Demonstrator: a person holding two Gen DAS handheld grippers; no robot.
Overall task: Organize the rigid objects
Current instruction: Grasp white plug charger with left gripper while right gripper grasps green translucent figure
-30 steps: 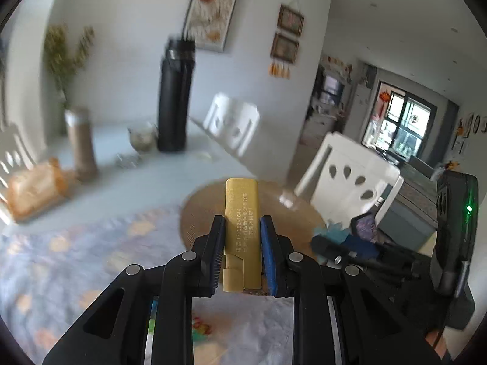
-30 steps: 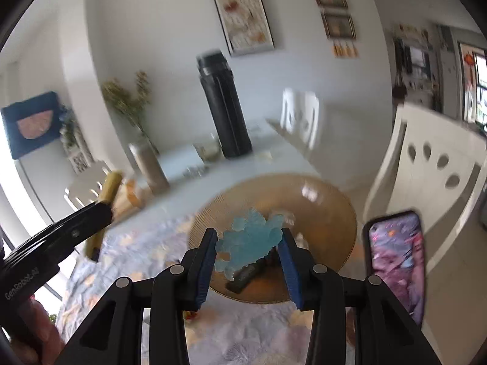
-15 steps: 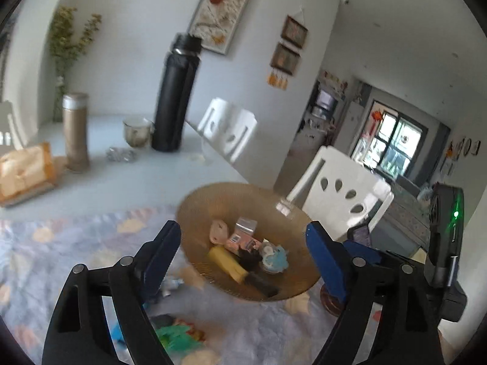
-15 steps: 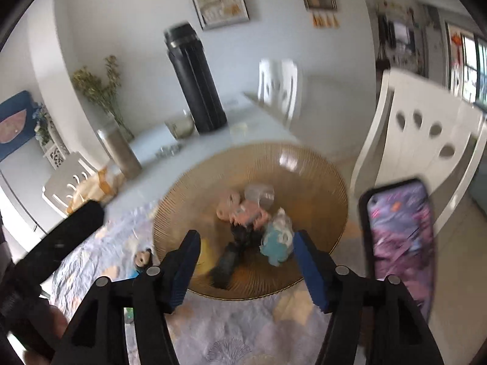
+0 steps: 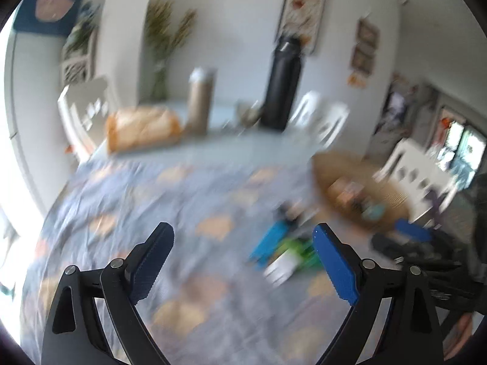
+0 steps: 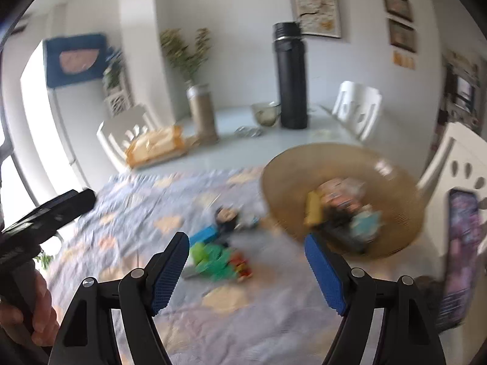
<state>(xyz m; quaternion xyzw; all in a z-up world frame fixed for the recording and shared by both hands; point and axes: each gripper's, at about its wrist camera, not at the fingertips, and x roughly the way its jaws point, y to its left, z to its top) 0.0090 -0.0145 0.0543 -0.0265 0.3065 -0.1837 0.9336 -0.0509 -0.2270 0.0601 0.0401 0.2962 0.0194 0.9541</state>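
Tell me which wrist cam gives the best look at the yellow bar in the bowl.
Right wrist view. The yellow bar lies in the woven bowl, unobstructed and recognizable despite some blur. In the left wrist view the bowl sits far right, heavily motion-smeared; its contents blend together and the bar can't be picked out.

Toys beside bowl

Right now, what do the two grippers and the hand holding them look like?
Both the left gripper and the right gripper have black plastic linkage arms with silver rivets and blue ribbed pads. In the right wrist view, a hand wraps a black handle; no sleeve shows. Motion blur hides any markings.
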